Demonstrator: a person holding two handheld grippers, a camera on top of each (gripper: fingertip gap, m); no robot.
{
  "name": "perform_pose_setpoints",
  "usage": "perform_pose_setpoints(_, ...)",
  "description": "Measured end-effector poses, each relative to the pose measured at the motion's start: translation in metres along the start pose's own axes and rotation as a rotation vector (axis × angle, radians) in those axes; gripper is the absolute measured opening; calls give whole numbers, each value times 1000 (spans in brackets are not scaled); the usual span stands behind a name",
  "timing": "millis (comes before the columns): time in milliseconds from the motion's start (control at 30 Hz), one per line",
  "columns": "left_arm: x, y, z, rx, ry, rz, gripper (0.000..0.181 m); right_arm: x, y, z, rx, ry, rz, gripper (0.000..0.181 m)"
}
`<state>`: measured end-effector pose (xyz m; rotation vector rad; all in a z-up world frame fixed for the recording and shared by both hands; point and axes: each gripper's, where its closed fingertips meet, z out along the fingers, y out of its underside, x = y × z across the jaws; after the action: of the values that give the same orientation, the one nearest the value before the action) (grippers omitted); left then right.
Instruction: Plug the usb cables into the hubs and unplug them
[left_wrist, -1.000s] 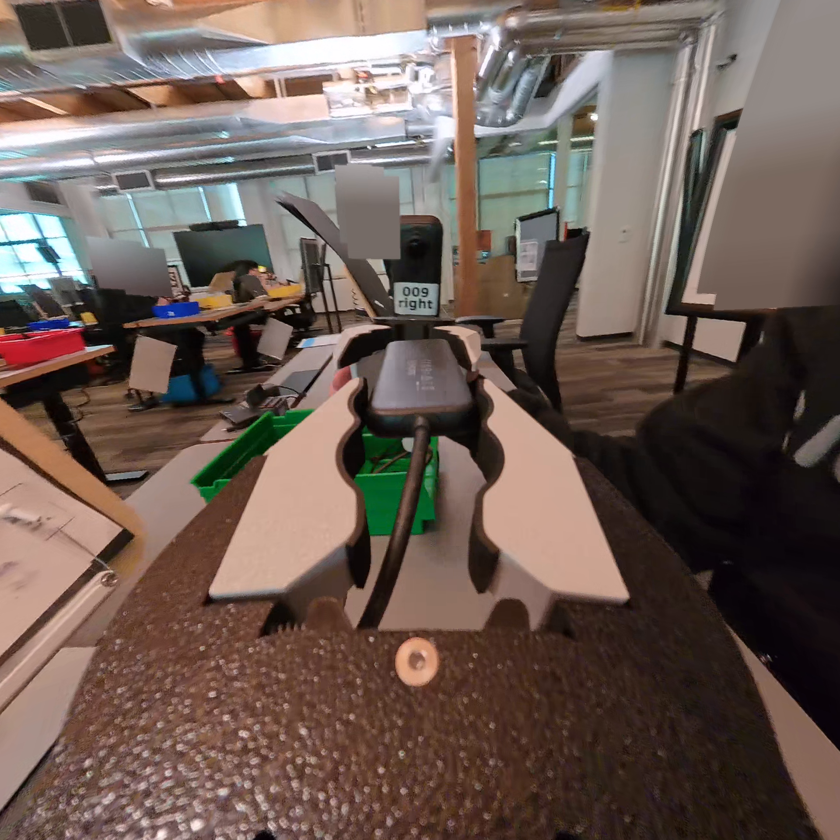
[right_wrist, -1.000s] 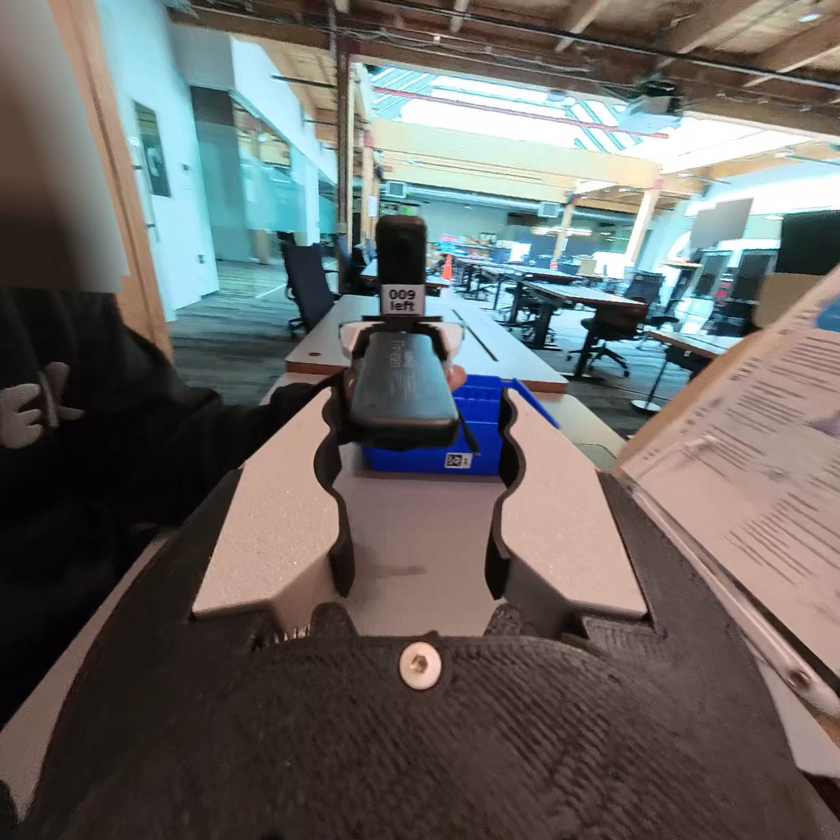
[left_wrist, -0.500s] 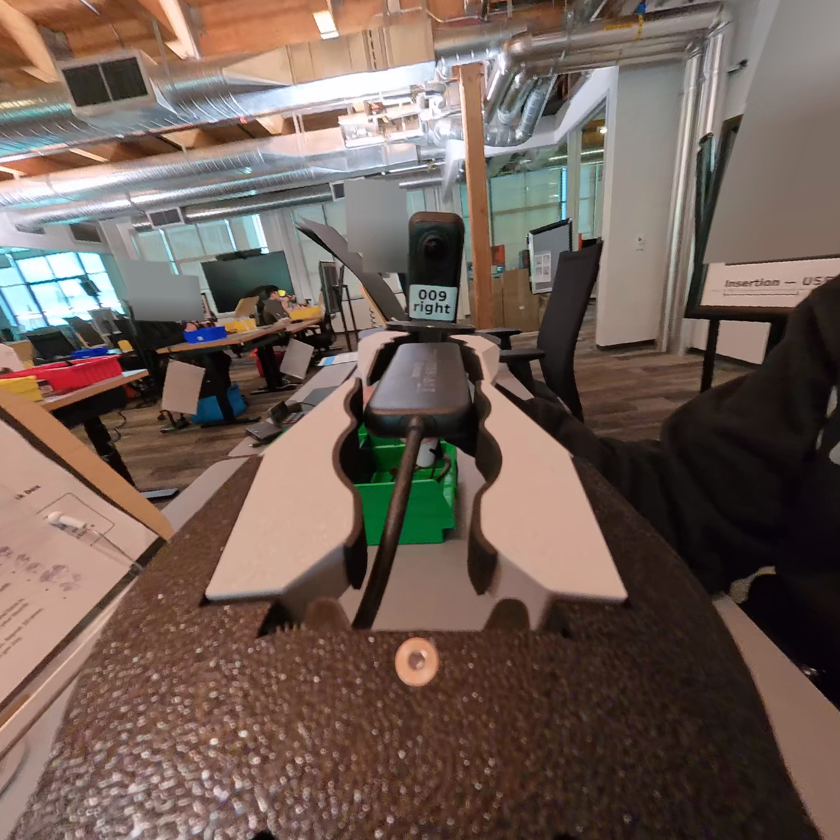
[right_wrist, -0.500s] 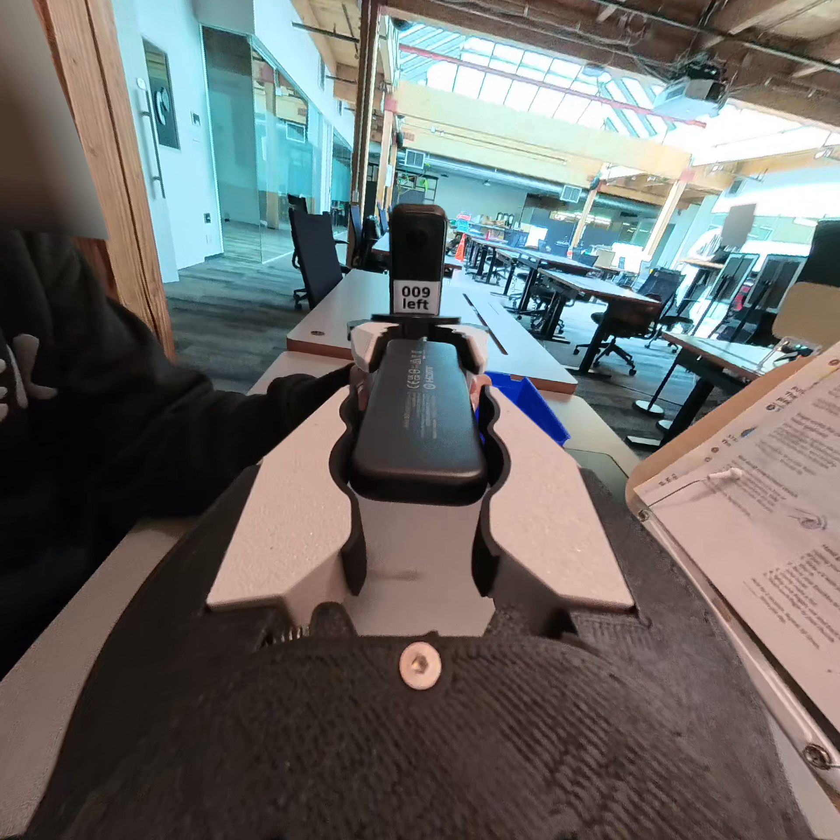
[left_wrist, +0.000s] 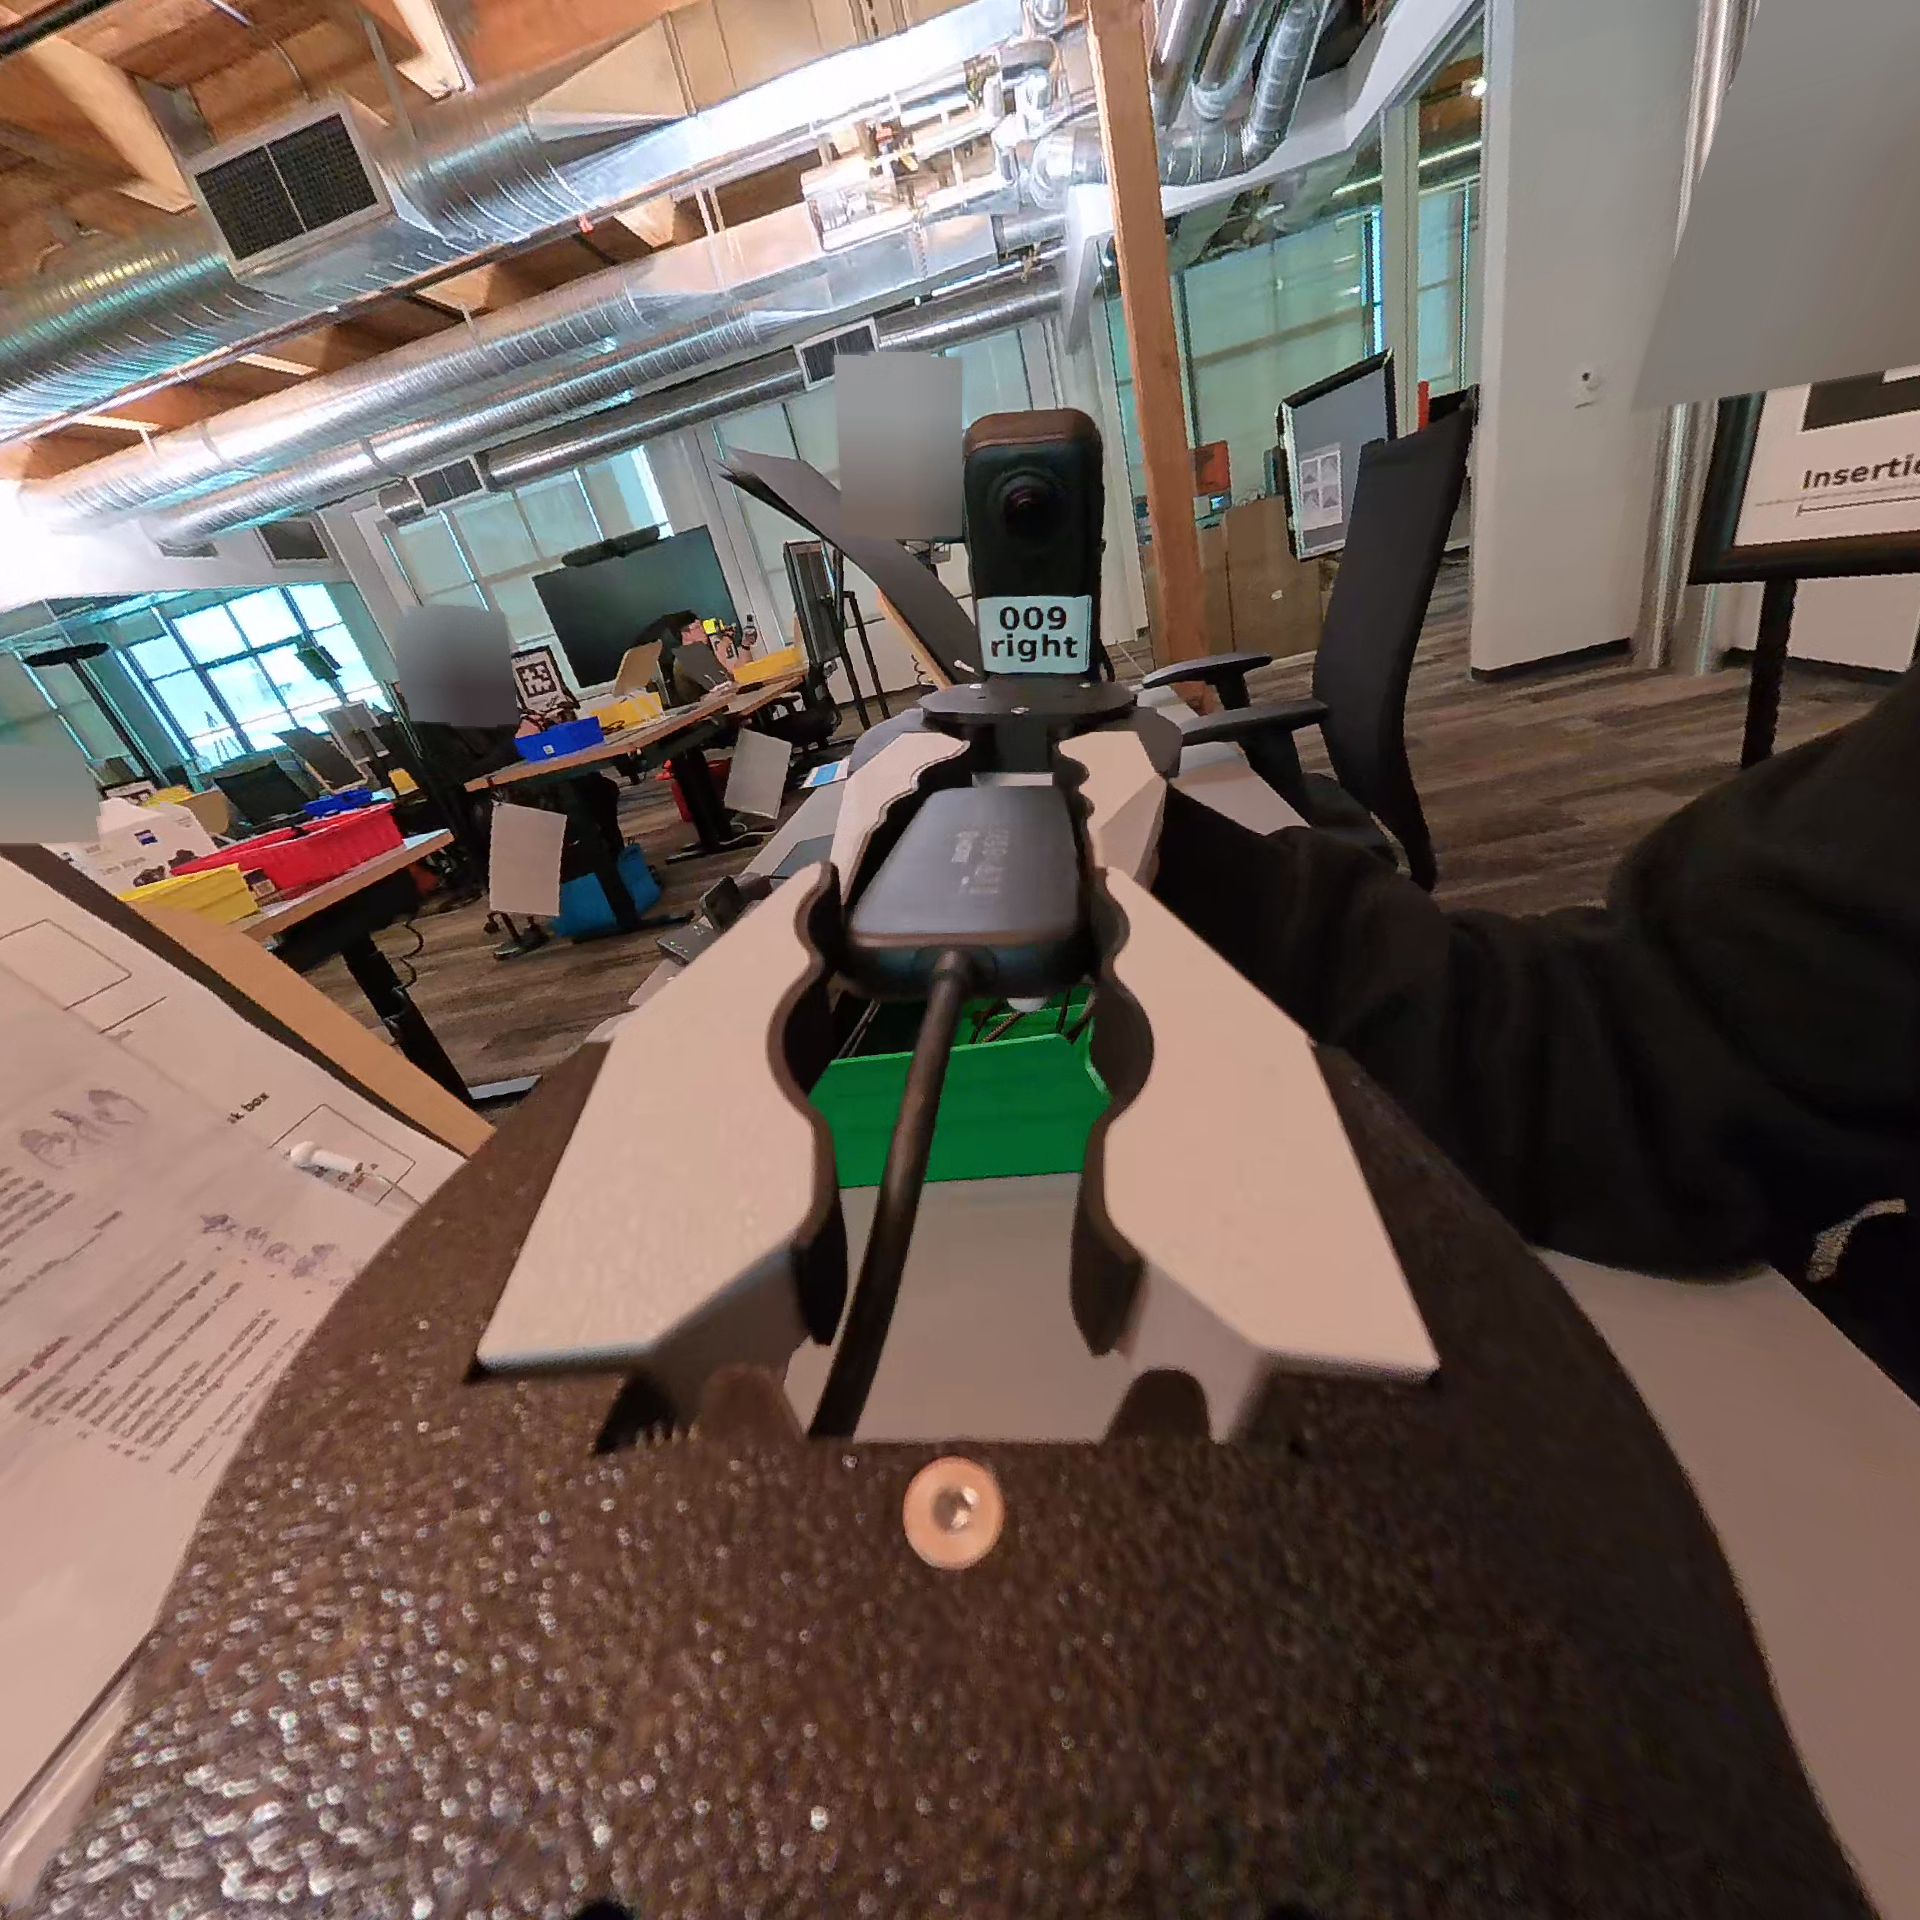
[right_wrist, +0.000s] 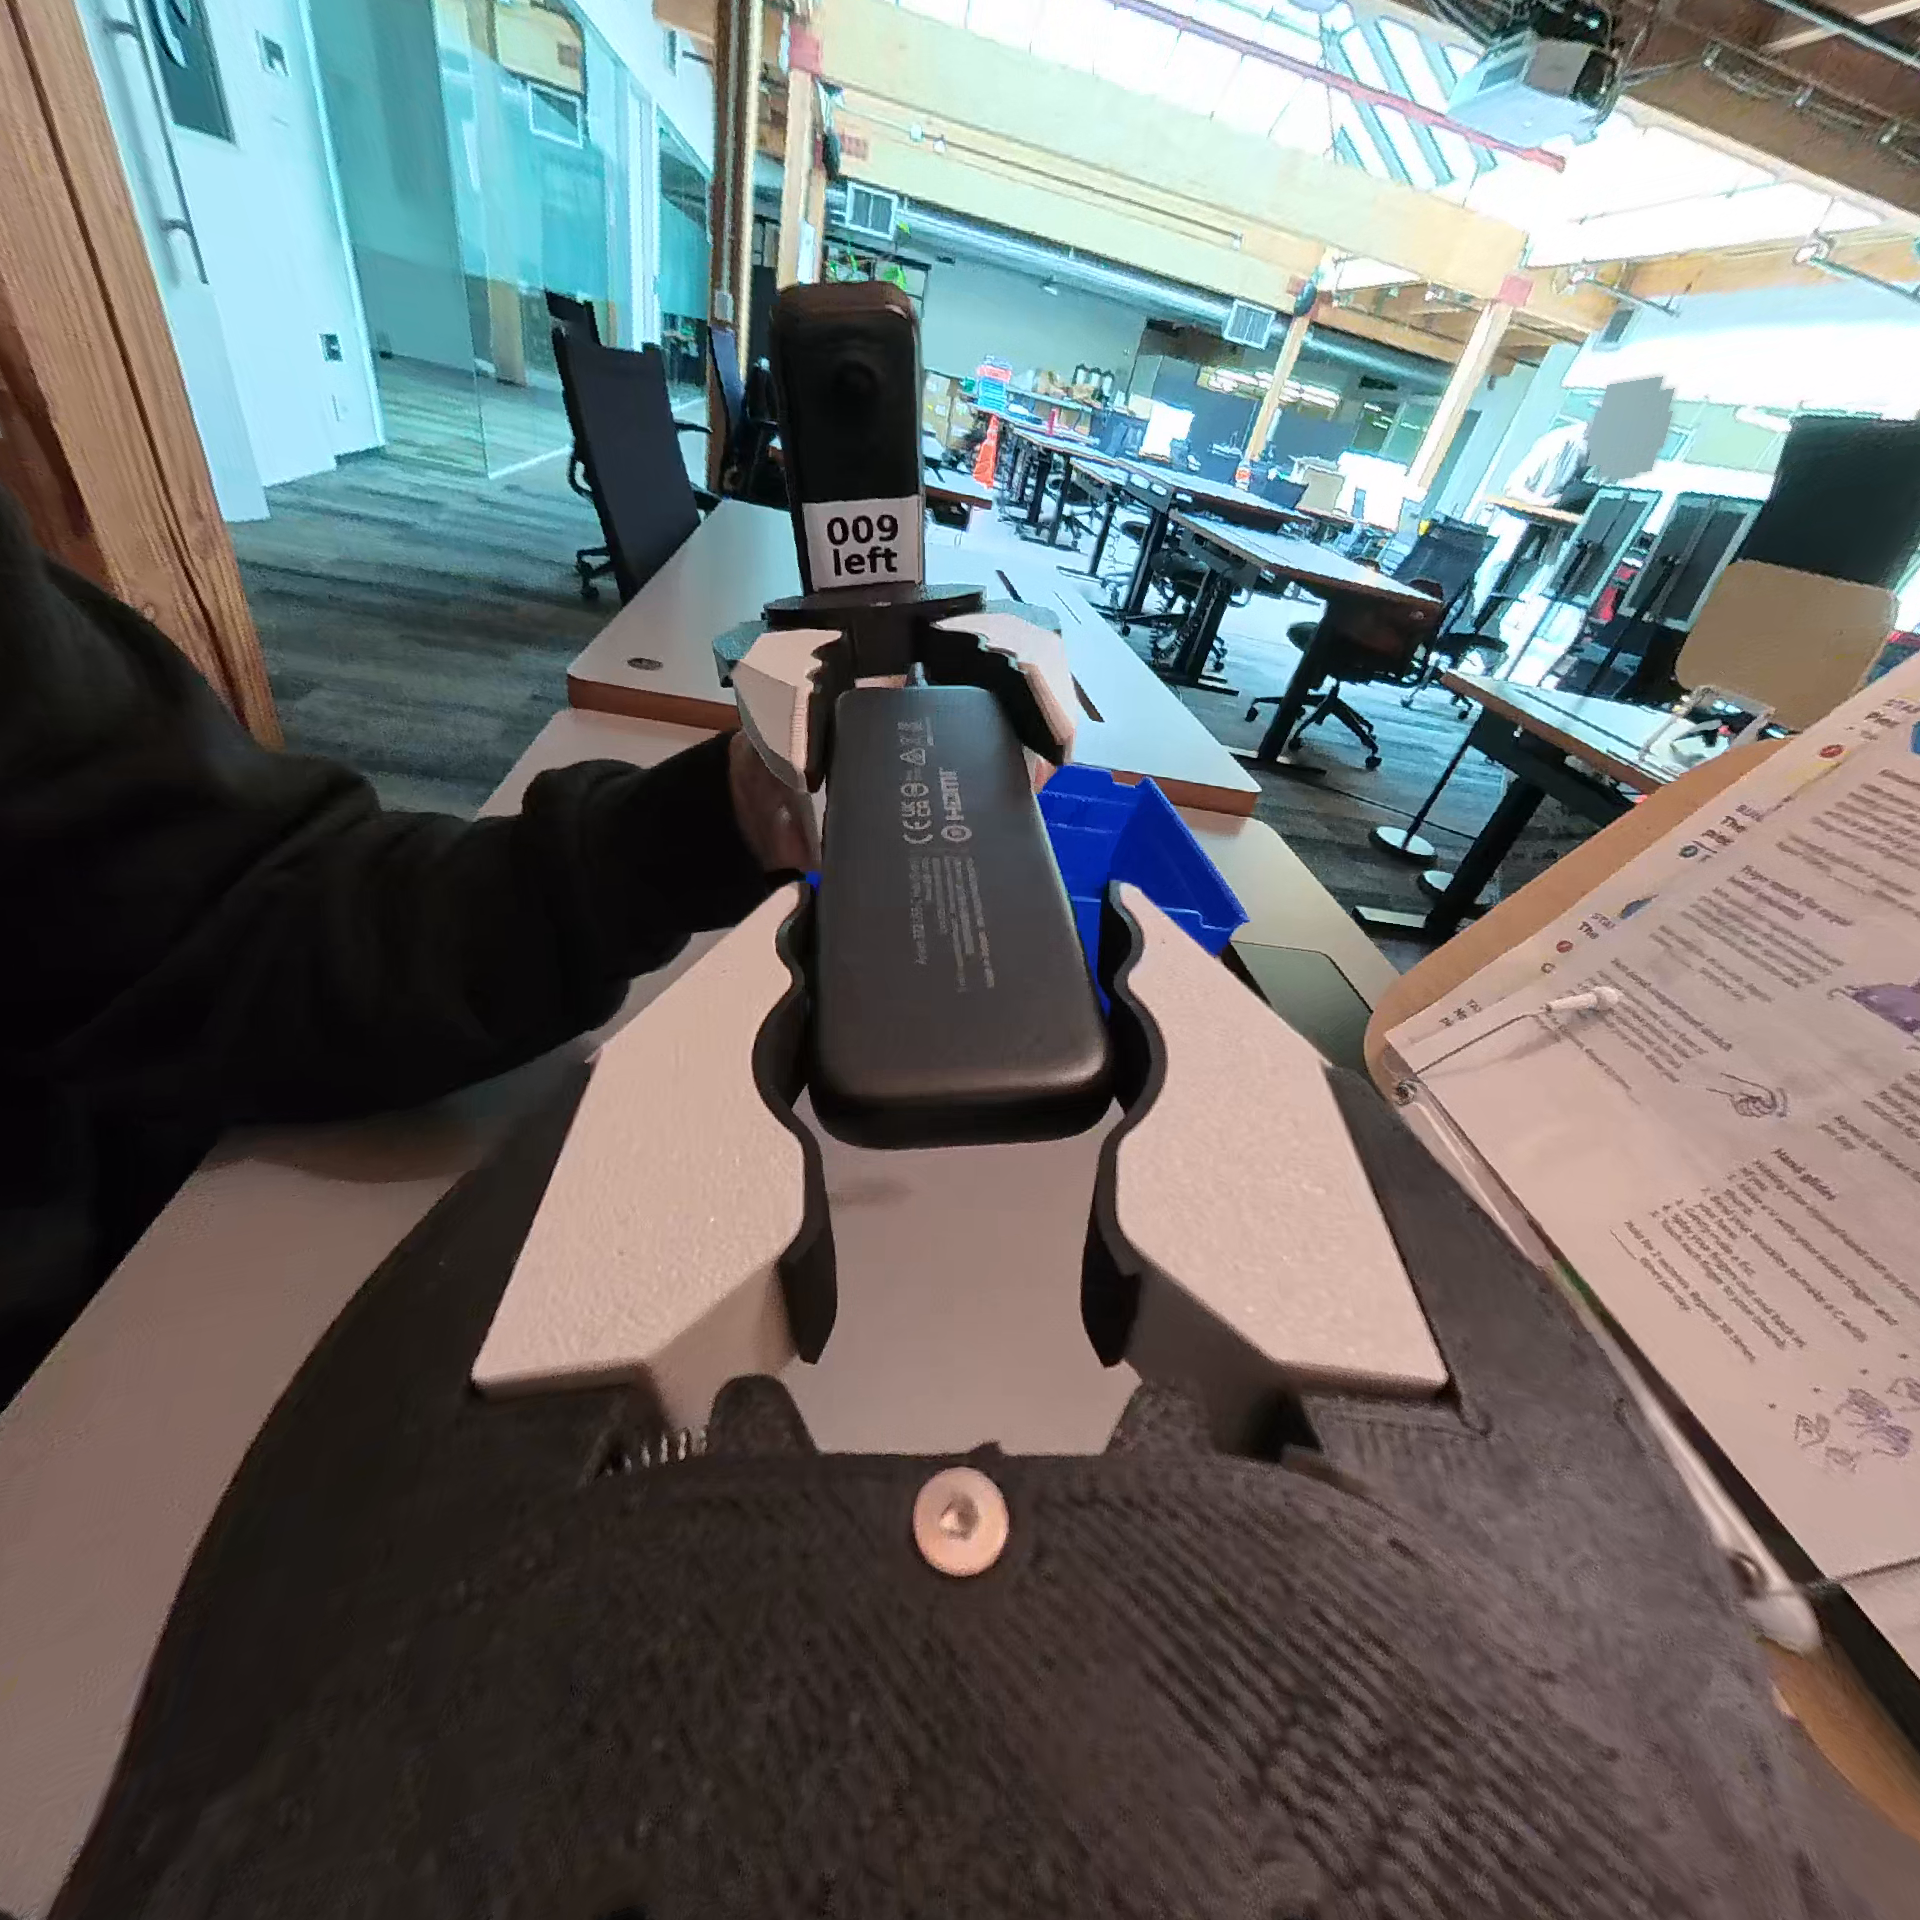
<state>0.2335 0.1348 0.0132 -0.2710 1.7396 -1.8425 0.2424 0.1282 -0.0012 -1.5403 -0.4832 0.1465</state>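
Observation:
A flat black USB hub (left_wrist: 966, 873) is held up in the air between both grippers, which face each other. My left gripper (left_wrist: 961, 899) is shut on the hub's end where its black cable (left_wrist: 904, 1164) comes out; the cable runs back between the fingers. My right gripper (right_wrist: 956, 920) is shut on the hub's (right_wrist: 935, 935) other end, underside up. Each gripper also shows at the far end in the other's view: the right one (left_wrist: 997, 821) and the left one (right_wrist: 914, 758), each with a camera above it.
A green bin (left_wrist: 956, 1112) sits on the grey table (left_wrist: 1714, 1455) below the hub, and a blue bin (right_wrist: 1143, 862) shows on the other side. A clipboard with a printed sheet (right_wrist: 1714, 1091) leans alongside. A person's black sleeve (left_wrist: 1558, 1039) reaches in.
My right gripper was open a second ago; it has moved forward over the hub's free end and shut on it. Both grippers and the hub have risen above the bins.

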Motion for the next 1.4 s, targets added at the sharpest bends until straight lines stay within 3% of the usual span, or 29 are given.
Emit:
perform_pose_setpoints(467,-3,-7,-2,55,-13,-23,45,-3,-18,0,101,-30,14,52)
perform_pose_setpoints(633,-12,-3,-1,47,-72,-33,54,2,-23,-3,126,1,-4,52)
perform_pose_setpoints(833,-12,3,-2,48,-50,-51,38,6,-23,-5,107,41,-33,52)
perform_pose_setpoints(933,-14,14,0,-9,-67,-50,59,9,-18,-2,72,65,-40,52)
perform_pose_setpoints(1033,-19,31,5,-149,-139,90,67,12,-20,0,75,87,-26,52)
perform_pose_setpoints(1200,-60,48,-4,-482,-498,585,35,19,-20,5,32,153,-2,53)
perform_pose_setpoints(1267,-70,47,-9,-552,-591,723,22,21,-22,8,31,181,16,53)
perform_pose_setpoints(1367,-65,44,-8,-493,-553,642,7,20,-26,7,43,191,6,52)
perform_pose_setpoints(1400,-58,43,-6,-456,-498,590,7,19,-31,4,73,193,-35,44)
